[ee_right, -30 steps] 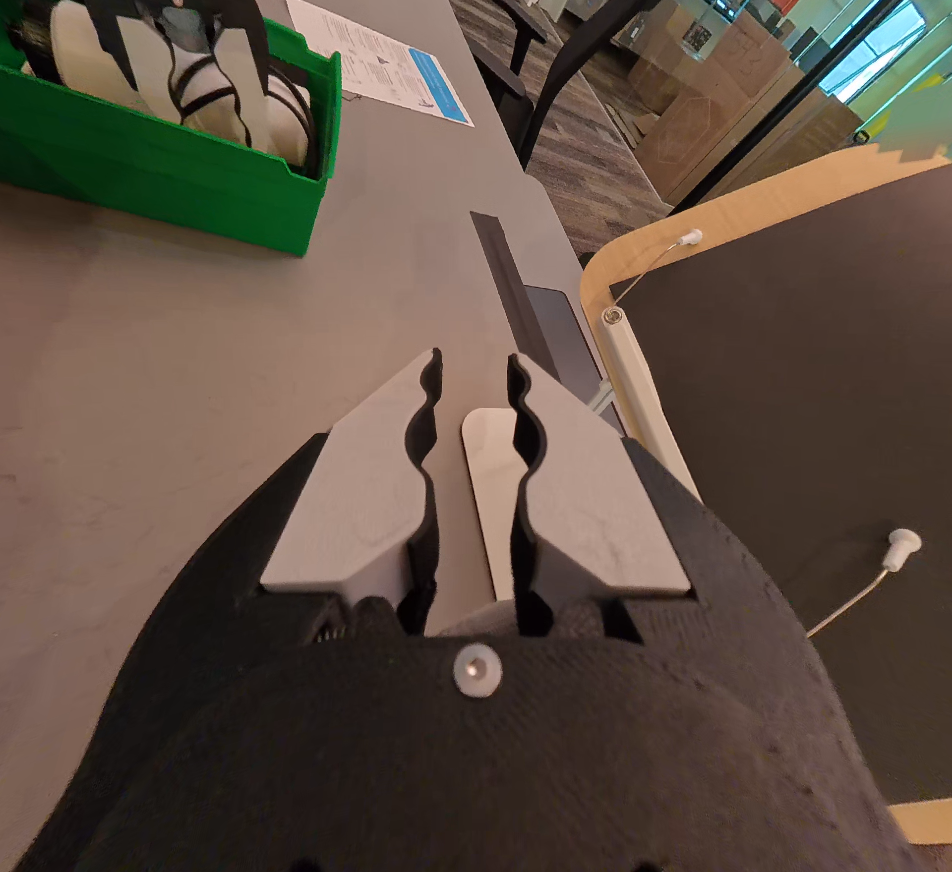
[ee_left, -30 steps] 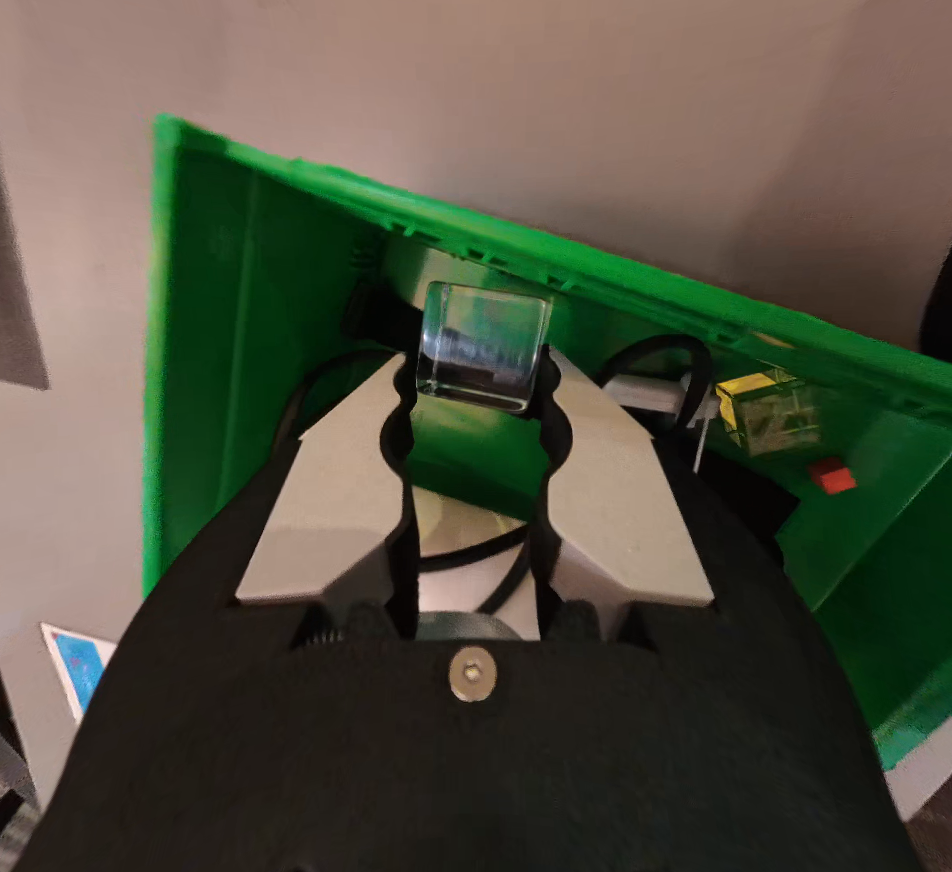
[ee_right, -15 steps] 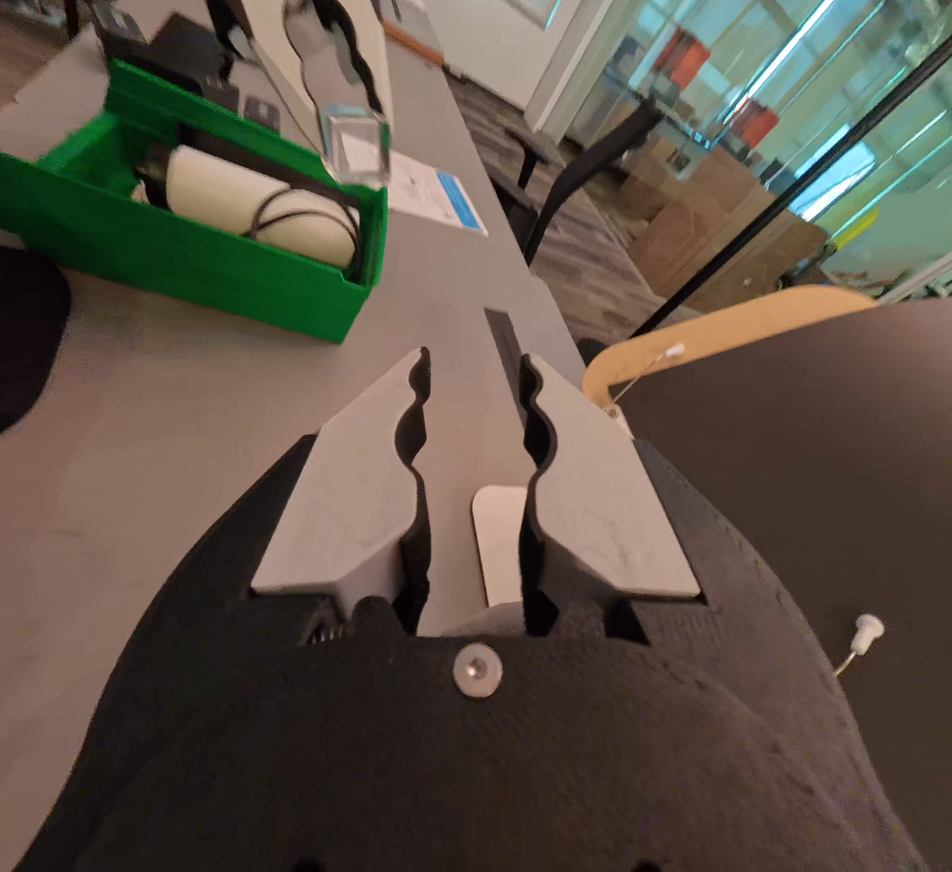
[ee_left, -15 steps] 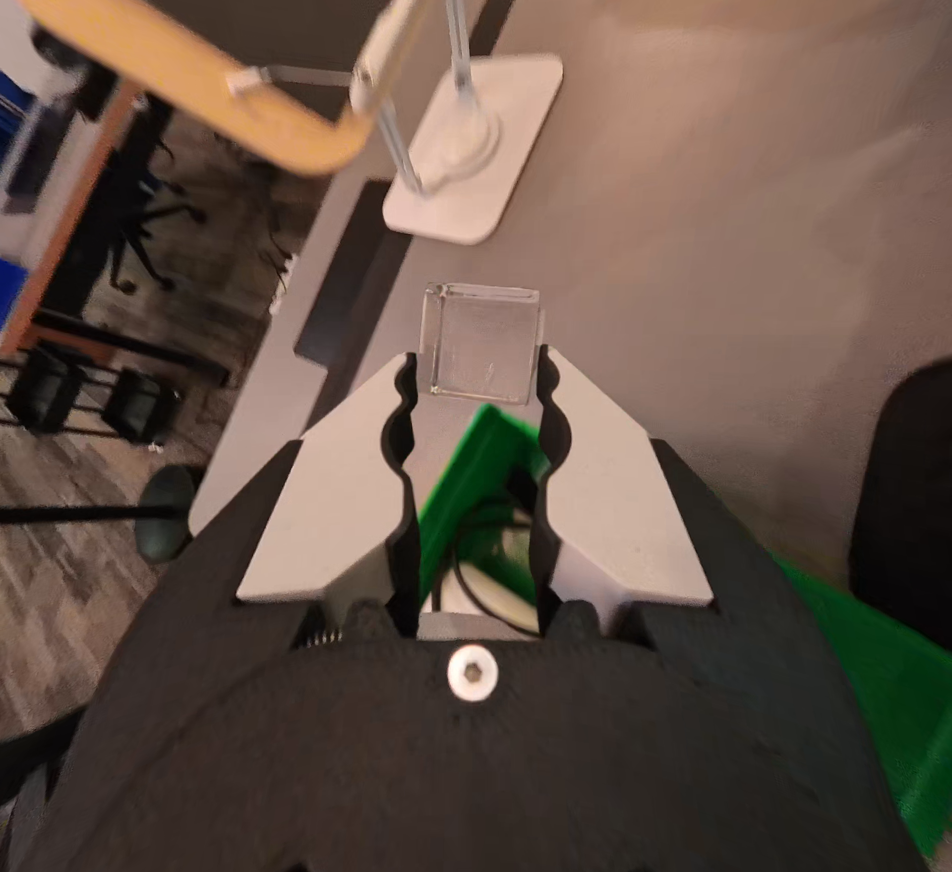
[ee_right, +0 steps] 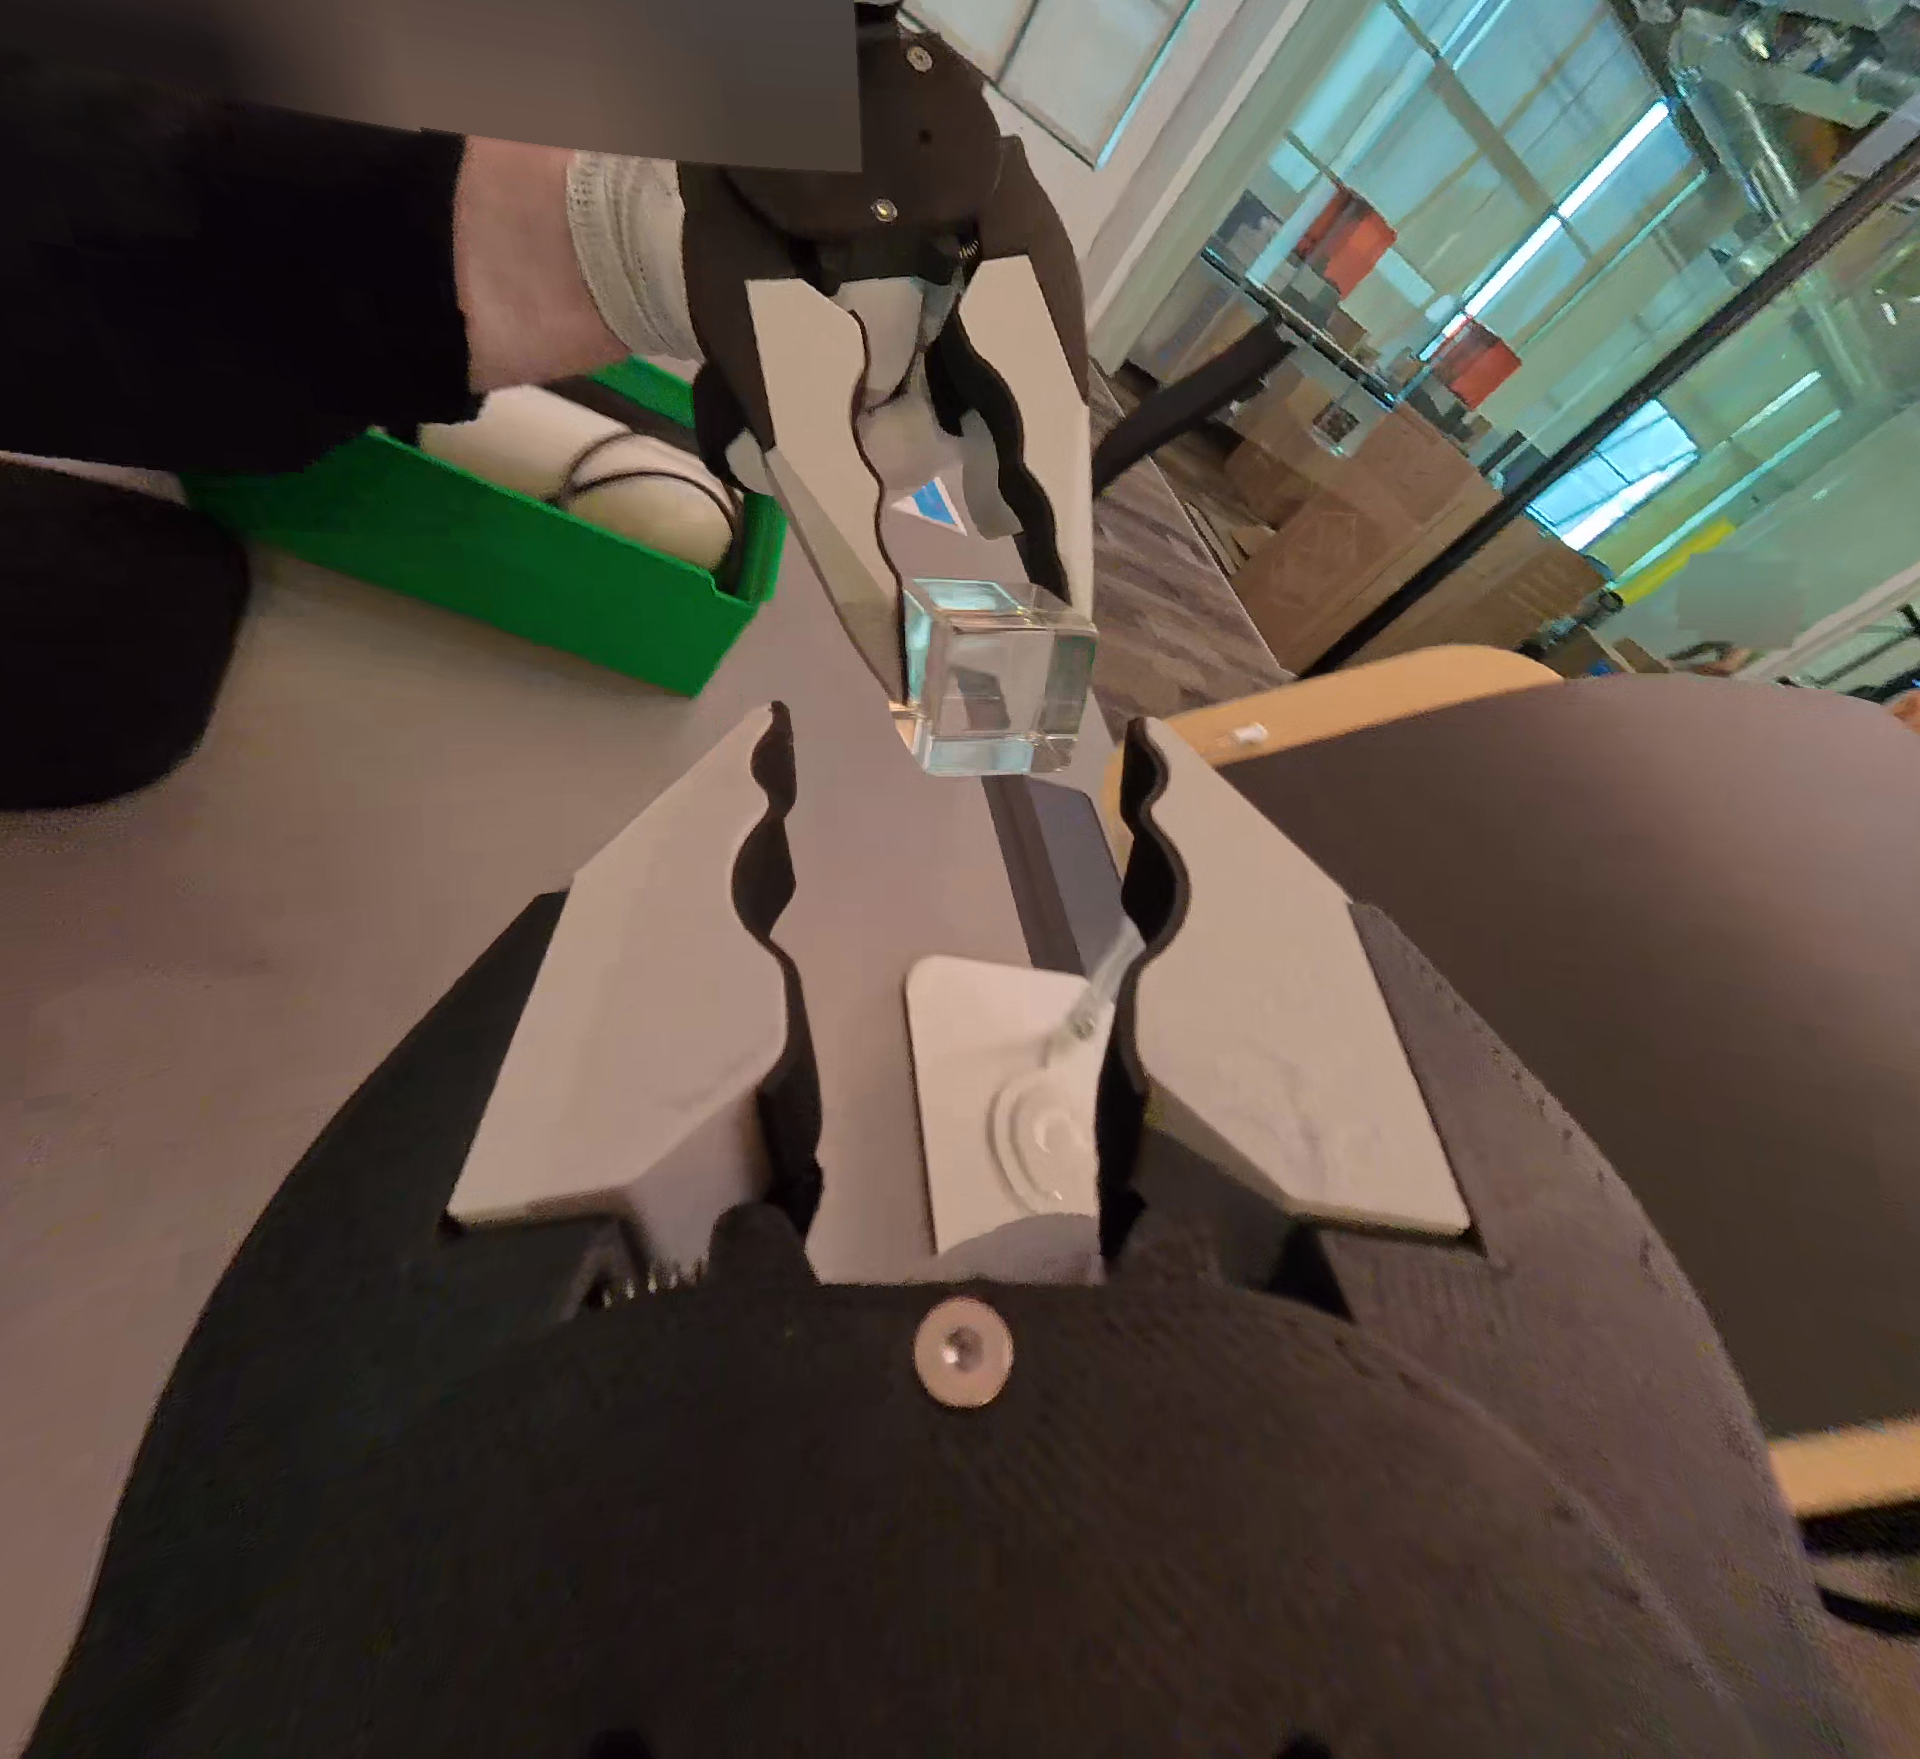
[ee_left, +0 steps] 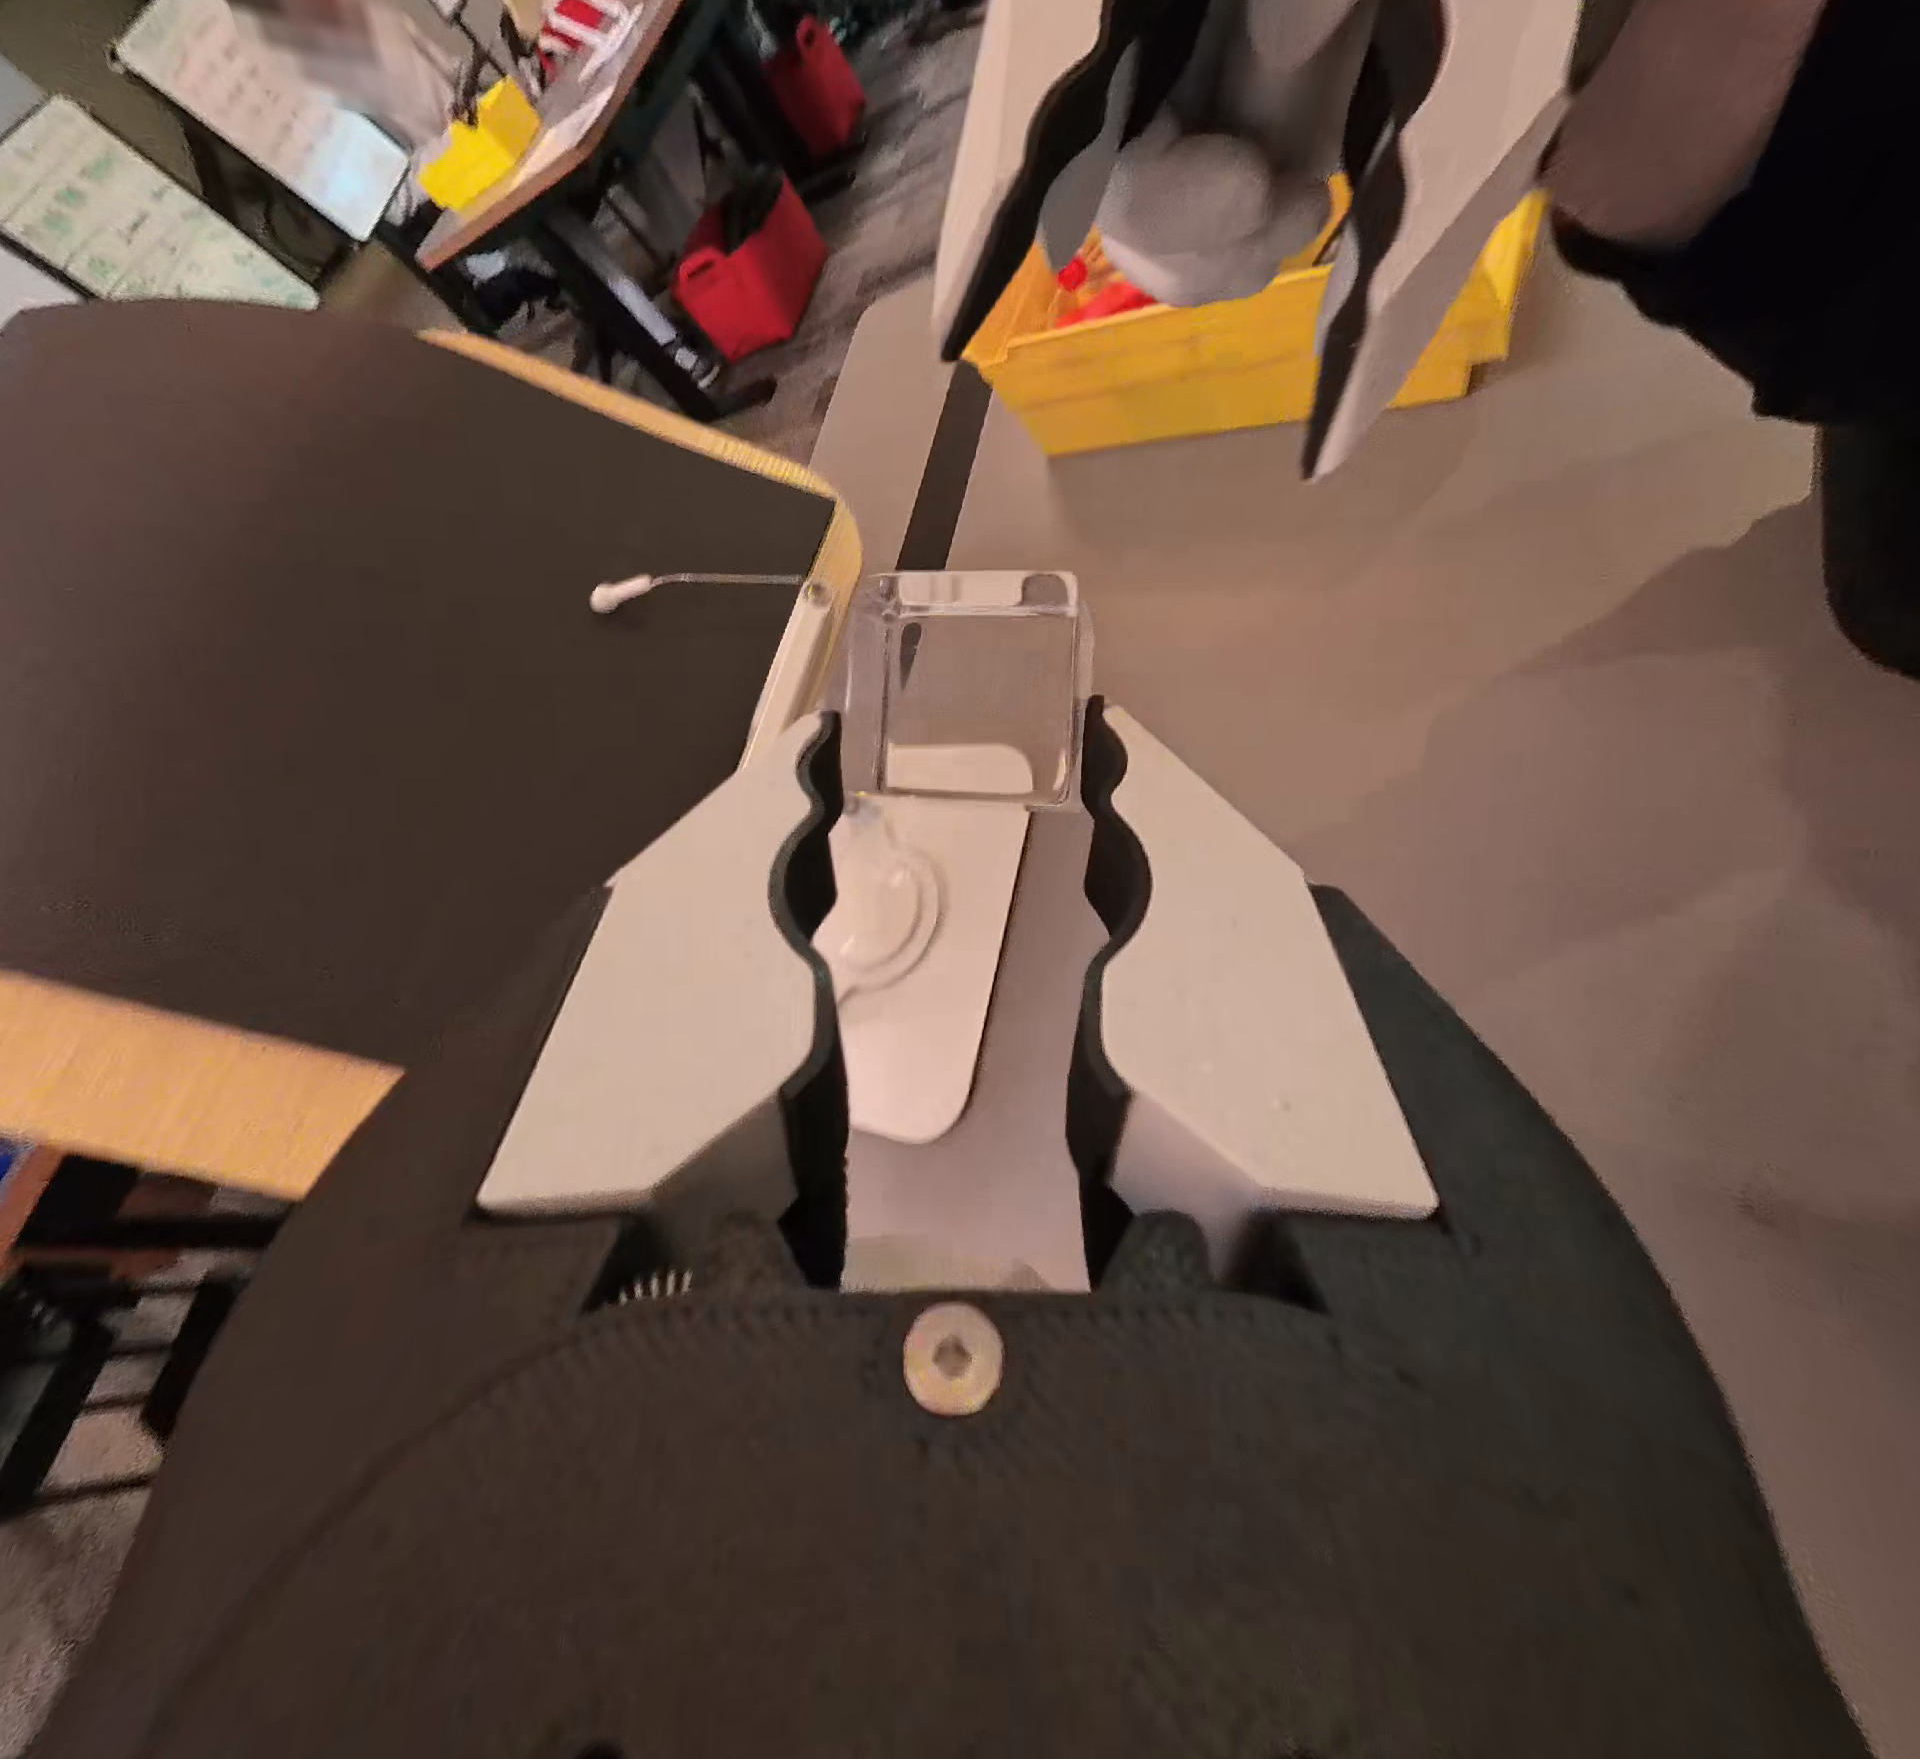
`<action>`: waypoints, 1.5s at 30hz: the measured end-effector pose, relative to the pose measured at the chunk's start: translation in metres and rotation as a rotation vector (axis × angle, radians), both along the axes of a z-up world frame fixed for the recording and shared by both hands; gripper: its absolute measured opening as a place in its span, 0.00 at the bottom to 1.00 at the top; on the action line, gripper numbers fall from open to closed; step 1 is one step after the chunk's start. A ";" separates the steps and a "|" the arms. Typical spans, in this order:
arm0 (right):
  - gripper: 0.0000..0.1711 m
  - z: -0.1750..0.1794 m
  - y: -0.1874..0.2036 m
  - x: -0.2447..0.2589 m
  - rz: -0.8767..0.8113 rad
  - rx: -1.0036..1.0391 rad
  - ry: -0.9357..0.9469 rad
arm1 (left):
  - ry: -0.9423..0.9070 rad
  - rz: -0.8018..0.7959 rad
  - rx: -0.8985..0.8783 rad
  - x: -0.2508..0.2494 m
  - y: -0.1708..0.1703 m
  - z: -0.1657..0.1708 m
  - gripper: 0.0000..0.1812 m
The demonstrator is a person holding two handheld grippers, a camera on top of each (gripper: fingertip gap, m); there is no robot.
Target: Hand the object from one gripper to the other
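Left wrist view: the left tool point(ee_left: 961, 753) is clamped on a clear cube point(ee_left: 966, 686), which sits between its fingertips, held up above the grey worktop point(ee_left: 1455, 774). Under the cube, on the worktop, lies a white base plate point(ee_left: 935, 961) with a clear suction mount. Beyond the cube, higher in this view, the right tool point(ee_left: 1132, 410) points down toward it with its fingers spread apart, nothing between them and well clear of the cube. Behind that tool a yellow bin point(ee_left: 1226, 359) stands on the worktop. Left of the cube is a dark panel with a pale wooden edge point(ee_left: 364, 618).

Right wrist view: the right tool point(ee_right: 956, 753) has its fingers wide apart and empty. The clear cube point(ee_right: 992, 681) hangs just beyond its fingertips, about level with the gap between them, not touching either finger. The left tool point(ee_right: 987, 660) comes down from above, gripping the cube at its tips, with a person's hand point(ee_right: 520, 296) in a dark sleeve behind it. Left of the cube a green bin point(ee_right: 499, 556) with white and black items rests on the worktop point(ee_right: 312, 826). The white base plate point(ee_right: 987, 1086) shows below the cube, between the right tool's fingers.
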State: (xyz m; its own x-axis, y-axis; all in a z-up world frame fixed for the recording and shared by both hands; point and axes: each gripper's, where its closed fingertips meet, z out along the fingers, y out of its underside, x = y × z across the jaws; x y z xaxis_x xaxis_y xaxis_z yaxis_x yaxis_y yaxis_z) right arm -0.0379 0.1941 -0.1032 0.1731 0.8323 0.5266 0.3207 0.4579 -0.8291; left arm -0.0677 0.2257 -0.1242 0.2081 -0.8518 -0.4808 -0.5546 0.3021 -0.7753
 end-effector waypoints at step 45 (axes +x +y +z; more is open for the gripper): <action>0.24 -0.046 0.001 -0.023 0.192 -0.104 -0.068 | -0.105 -0.105 0.121 0.020 -0.026 -0.033 0.24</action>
